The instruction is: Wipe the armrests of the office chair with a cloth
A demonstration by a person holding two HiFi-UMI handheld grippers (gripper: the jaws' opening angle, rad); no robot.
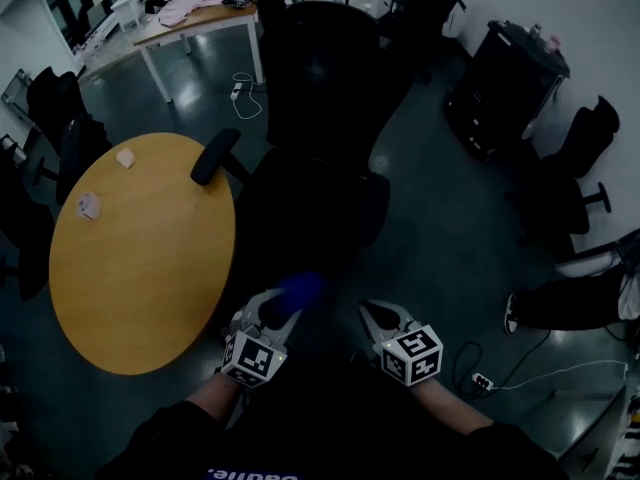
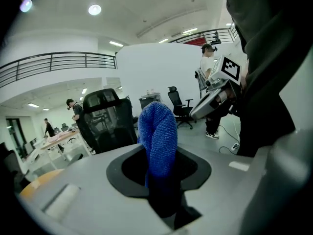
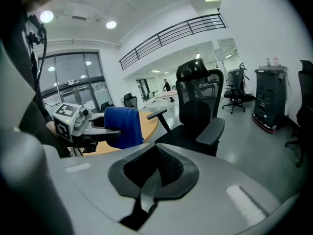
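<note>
Blue cloth (image 2: pixel 157 131) before the office chair (image 1: pixel 320 198).
We held it pinched in the left gripper (image 1: pixel 272 313); the right gripper (image 1: pixel 383 318), near the chair, was closed on nothing.

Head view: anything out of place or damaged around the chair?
Nothing stands out. The office chair stands upright with its armrests level. The blue cloth is clamped in the left gripper. The right gripper is shut and empty.

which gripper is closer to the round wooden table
Left. The left gripper hangs just off the round table's edge; the right gripper is beyond it, farther from the table.
</note>
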